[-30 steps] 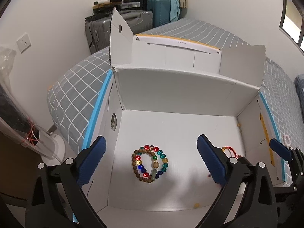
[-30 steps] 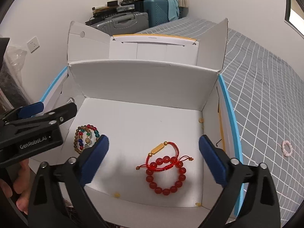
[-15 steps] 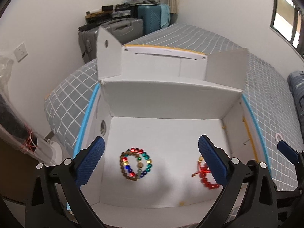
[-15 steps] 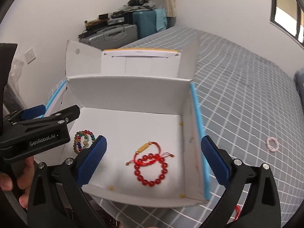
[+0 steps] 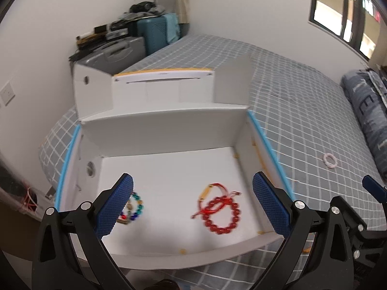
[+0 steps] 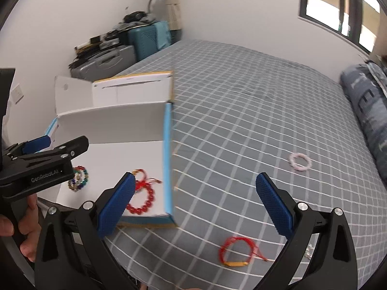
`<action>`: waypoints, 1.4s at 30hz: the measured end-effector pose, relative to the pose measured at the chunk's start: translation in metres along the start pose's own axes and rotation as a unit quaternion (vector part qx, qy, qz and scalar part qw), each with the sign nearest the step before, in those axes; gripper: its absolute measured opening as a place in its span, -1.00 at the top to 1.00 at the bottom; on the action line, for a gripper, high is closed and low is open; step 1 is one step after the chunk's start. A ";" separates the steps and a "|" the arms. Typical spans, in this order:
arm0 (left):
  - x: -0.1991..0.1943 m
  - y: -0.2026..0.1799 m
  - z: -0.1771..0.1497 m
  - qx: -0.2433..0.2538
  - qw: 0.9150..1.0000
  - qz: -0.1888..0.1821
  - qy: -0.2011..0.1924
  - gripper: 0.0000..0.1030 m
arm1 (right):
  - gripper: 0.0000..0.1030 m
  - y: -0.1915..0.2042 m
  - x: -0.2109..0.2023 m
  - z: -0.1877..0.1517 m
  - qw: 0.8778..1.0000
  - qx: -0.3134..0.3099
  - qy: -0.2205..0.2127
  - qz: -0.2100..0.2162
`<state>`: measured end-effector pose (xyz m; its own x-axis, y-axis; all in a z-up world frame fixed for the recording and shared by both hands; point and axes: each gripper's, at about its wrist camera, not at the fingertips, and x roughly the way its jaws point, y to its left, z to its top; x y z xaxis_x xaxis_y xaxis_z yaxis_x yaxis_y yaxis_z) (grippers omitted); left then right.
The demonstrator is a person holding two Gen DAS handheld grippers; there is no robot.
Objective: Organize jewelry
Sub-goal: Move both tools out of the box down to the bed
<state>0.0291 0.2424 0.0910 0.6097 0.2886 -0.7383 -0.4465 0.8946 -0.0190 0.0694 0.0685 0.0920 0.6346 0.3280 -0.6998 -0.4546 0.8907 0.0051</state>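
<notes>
Left claw spread wide and empty, hovering over the near edge of a white cardboard box with blue-taped rims, set on a bed with a grey checked cover. Blue pads apart, nothing between them.

Inside the box, on its white floor: a multicoloured bead bracelet at the left, partly hidden behind the left pad; a red bead bracelet toward the right, with a red cord bracelet carrying a gold tube bead lying against it, overlapping its upper edge. Both groups well apart from each other.

Right claw likewise released and empty, held above the bed cover just right of the box's blue-edged side wall. On the cover below it, near the bottom of the right wrist view, another red cord bracelet with a gold tube bead, lying flat outside the box. Farther off to the right, a pale pink bead bracelet, also on the cover, well apart from the box.

At the left of the right wrist view, a hand wrapped round the black handle of the left tool. Suitcases stacked against the wall beyond the bed; a folded dark-blue quilt along the right side.
</notes>
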 end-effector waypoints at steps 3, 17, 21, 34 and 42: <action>-0.004 -0.020 -0.002 0.015 1.000 -0.011 -0.002 -0.89 | -0.85 -0.024 -0.011 -0.006 1.000 0.017 -0.003 -0.013; -0.019 -0.125 -0.025 0.109 0.991 -0.072 -0.001 -0.89 | -0.85 -0.134 -0.041 -0.047 0.992 0.097 0.009 -0.084; -0.021 -0.148 -0.035 0.126 0.988 -0.092 0.006 -0.89 | -0.85 -0.165 -0.051 -0.065 0.987 0.124 0.011 -0.102; -0.008 -0.216 -0.070 0.171 0.975 -0.131 0.050 -0.89 | -0.85 -0.240 -0.051 -0.126 0.973 0.179 0.054 -0.134; 0.031 -0.240 -0.096 0.180 0.967 -0.143 0.109 -0.89 | -0.85 -0.271 -0.033 -0.159 0.966 0.205 0.101 -0.117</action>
<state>0.0918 0.0040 0.0082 0.5036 -0.0318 -0.8634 0.0013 0.9993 -0.0361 0.0722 -0.2340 -0.0001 0.5369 0.0715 -0.8406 -0.0006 0.9964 0.0843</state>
